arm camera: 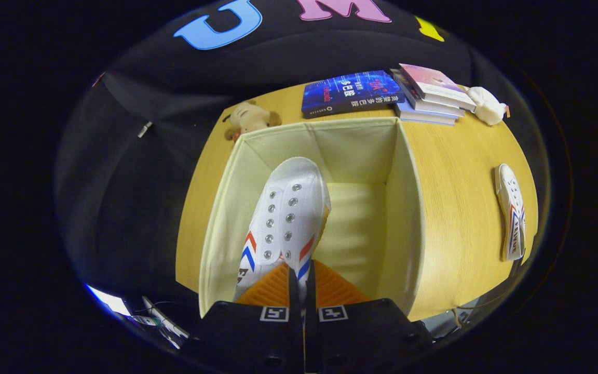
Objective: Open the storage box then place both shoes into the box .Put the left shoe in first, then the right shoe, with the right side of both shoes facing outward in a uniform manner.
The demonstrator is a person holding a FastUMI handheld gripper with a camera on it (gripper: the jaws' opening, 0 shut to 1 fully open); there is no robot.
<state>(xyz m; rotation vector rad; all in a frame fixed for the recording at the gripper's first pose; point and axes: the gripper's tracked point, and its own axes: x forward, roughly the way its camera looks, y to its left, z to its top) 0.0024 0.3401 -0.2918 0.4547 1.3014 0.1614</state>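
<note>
The white shoe [286,218] with red and blue stripes hangs toe-first inside the open cream box [408,208], above its floor and nearer its left wall. The gripper [301,291] is clamped on the shoe's heel end, both fingers [270,288] pressing its collar between them. The box stands on the wooden desk [460,208]. Right of the box, well apart, the second shoe [512,218] lies on its side near the desk edge. Beyond the box lie a blue book [348,92], a stack of books [429,96], a white soft toy [488,106] and a brown plush toy [249,118].
</note>
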